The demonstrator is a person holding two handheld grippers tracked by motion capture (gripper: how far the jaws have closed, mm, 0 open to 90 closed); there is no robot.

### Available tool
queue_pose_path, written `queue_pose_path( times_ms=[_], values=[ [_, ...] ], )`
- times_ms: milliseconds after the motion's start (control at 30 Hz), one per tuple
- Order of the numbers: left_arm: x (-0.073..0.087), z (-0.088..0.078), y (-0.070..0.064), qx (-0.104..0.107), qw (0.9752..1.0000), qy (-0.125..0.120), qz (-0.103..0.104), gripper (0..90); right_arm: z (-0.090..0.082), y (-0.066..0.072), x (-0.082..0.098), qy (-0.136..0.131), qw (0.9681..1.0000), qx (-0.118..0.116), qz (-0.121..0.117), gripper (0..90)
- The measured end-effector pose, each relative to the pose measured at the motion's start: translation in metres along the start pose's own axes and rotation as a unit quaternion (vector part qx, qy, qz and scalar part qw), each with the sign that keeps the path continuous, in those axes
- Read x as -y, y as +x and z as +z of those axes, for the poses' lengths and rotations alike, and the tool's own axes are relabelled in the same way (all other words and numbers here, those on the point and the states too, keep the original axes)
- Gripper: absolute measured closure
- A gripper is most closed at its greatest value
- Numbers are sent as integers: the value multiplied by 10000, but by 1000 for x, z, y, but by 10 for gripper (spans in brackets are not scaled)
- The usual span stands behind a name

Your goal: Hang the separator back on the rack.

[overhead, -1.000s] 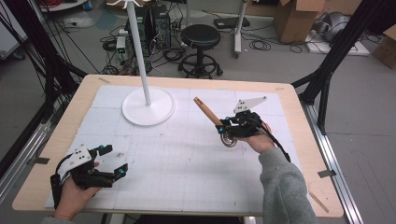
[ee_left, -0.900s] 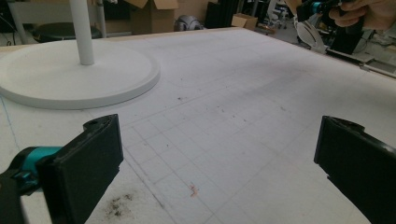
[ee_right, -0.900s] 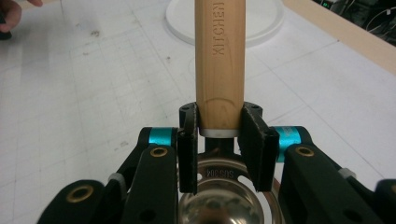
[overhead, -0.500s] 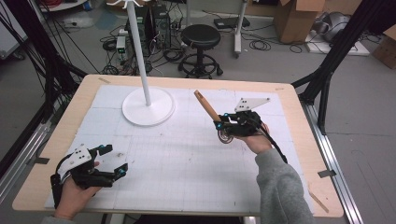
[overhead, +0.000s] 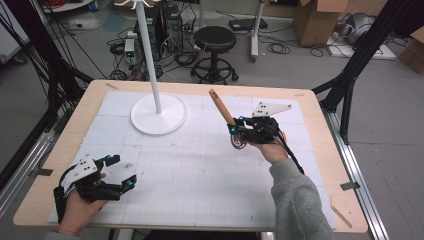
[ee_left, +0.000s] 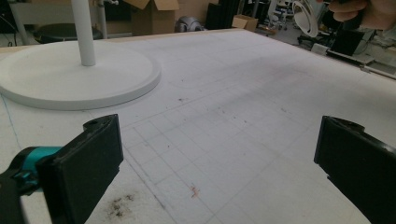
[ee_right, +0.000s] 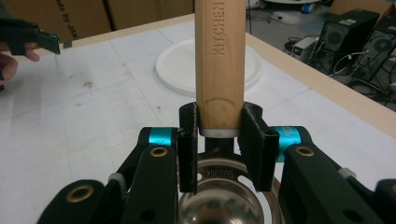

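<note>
Your right gripper (overhead: 239, 131) has its fingers clamped on the stiff, light-looking wooden-handled steel kitchen utensil (ee_right: 219, 56) at the handle's base, above the white-matted desk (overhead: 200, 175); your left gripper (overhead: 122, 172) rests spread, empty.

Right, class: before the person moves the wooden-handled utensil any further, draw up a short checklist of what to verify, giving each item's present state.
1. Right gripper shut on the wooden handle: ok.
2. Hold sits at the handle's base, by the metal bowl: ok.
3. Left gripper open, nothing between its jaws: ok.
4. White stand upright, apart from both grippers: ok.
5. Where the utensil should go: cannot tell.
</note>
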State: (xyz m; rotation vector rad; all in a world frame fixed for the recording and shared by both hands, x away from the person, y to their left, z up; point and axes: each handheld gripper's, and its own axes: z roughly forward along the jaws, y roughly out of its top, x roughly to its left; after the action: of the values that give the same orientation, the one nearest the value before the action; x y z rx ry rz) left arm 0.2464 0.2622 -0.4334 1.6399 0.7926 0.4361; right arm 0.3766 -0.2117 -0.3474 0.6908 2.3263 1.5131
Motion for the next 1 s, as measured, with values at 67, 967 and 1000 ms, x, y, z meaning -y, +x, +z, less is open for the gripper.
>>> queue_pose_path(
  times_ms=[67, 967, 1000],
  values=[
    [0, 0, 0, 1, 10000, 1, 0, 18, 0, 1, -2, -65, 10000, 18, 2, 699],
    [0, -1, 1, 9, 10000, -24, -12, 17, -2, 12, -33, -1000, 9948, 175, -13, 700],
    [0, -1, 1, 12, 10000, -25, -2, 18, -2, 12, -34, -1008, 9948, 173, -4, 700]
  ],
)
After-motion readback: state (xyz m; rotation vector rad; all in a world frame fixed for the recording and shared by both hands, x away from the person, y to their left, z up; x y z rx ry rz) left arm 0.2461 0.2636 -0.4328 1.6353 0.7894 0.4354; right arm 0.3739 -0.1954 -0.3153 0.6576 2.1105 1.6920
